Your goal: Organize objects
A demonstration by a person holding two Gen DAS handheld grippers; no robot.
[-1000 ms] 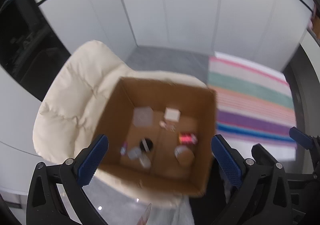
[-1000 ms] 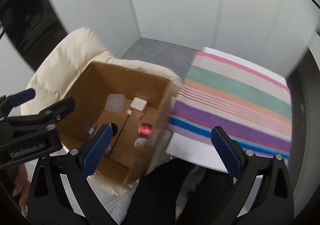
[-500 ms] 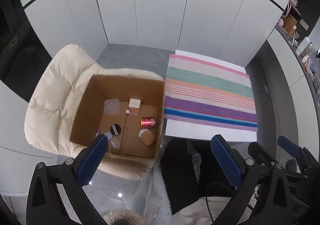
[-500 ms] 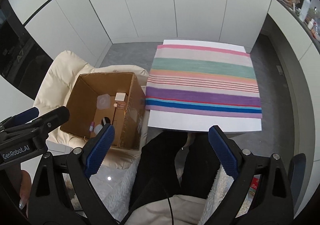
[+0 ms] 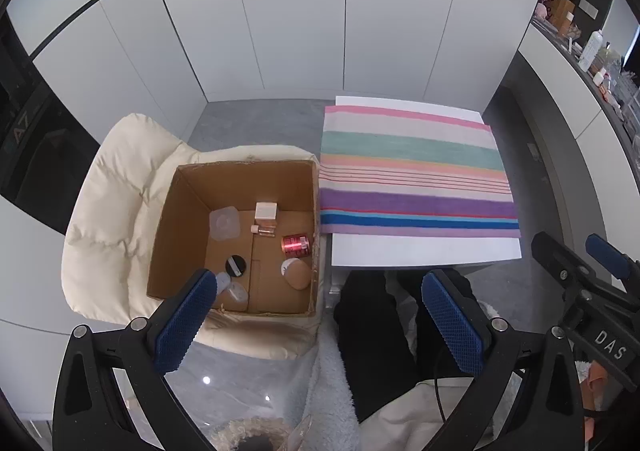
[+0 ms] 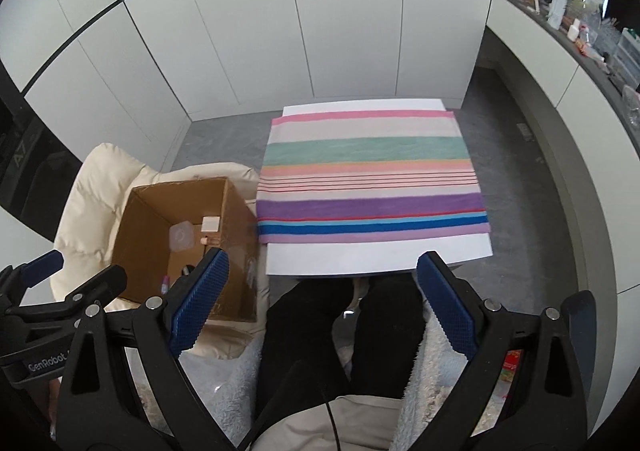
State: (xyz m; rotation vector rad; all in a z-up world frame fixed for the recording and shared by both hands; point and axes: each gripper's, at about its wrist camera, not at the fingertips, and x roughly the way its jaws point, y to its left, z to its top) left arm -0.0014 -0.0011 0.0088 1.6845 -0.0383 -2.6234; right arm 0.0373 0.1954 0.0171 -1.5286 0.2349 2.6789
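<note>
An open cardboard box (image 5: 180, 235) stands on a cream padded chair (image 5: 108, 211). In it lie a red can (image 5: 295, 243), a white cube (image 5: 266, 210), a translucent square lid (image 5: 225, 223), a small vial (image 5: 263, 229), a black round compact (image 5: 235, 265), a tan puff (image 5: 298, 275) and clear bottles (image 5: 230, 287). A striped towel (image 5: 416, 179) covers a white table (image 5: 420, 251) to the right. My left gripper (image 5: 318, 283) hangs open and high over the box's near right corner. My right gripper (image 6: 322, 259) is open above the table's near edge, holding nothing.
A person's legs in black trousers (image 6: 340, 323) sit between chair and table, with fluffy white fabric (image 6: 436, 355) around them. A long counter (image 6: 560, 63) with bottles runs along the right. White cabinet doors (image 6: 340, 31) close off the back. Grey floor shows around the table.
Both grippers have risen and drawn back from the box, which now looks smaller and lower left. The table and the person's legs have come into view. Both stay open.
</note>
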